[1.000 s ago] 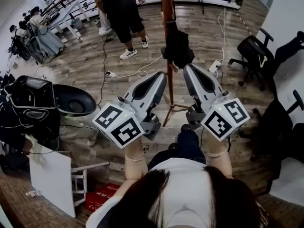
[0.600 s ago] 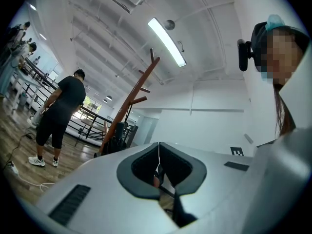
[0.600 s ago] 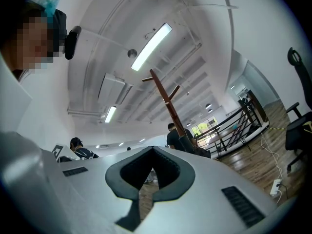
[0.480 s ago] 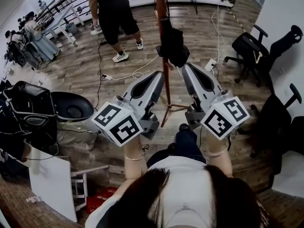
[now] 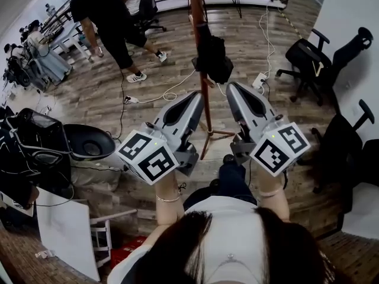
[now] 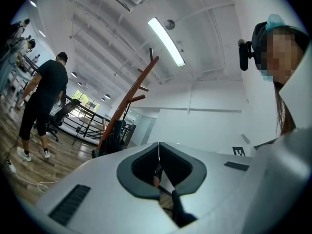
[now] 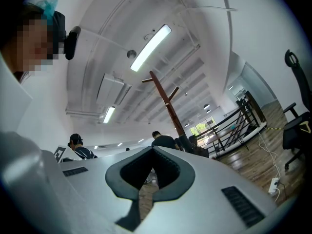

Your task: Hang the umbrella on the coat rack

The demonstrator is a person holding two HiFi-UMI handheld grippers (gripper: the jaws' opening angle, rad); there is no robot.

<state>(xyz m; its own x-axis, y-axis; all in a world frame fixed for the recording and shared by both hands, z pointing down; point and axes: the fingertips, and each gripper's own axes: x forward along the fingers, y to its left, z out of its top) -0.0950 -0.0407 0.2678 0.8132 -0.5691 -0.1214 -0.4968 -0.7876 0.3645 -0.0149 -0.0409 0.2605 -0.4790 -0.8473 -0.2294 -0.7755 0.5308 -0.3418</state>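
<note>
Wooden coat rack (image 5: pixel 205 105) stands on the plank floor just ahead of me; no counter shows. A black, lumpy bundle (image 5: pixel 211 55) hangs against its post. I judge it's the umbrella, though I can't be sure. If so, hanging looks done. My left tongs (image 5: pixel 198 95) and right tongs (image 5: pixel 231 87) are both closed together, holding nothing.

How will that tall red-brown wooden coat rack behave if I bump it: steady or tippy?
Probably tippy: the tall red-brown wooden coat rack is a thin pole on short splayed legs. The black bag hanging on one side likely biases it that way. The wood looks stiff, so a push would probably move the whole rack.
</note>
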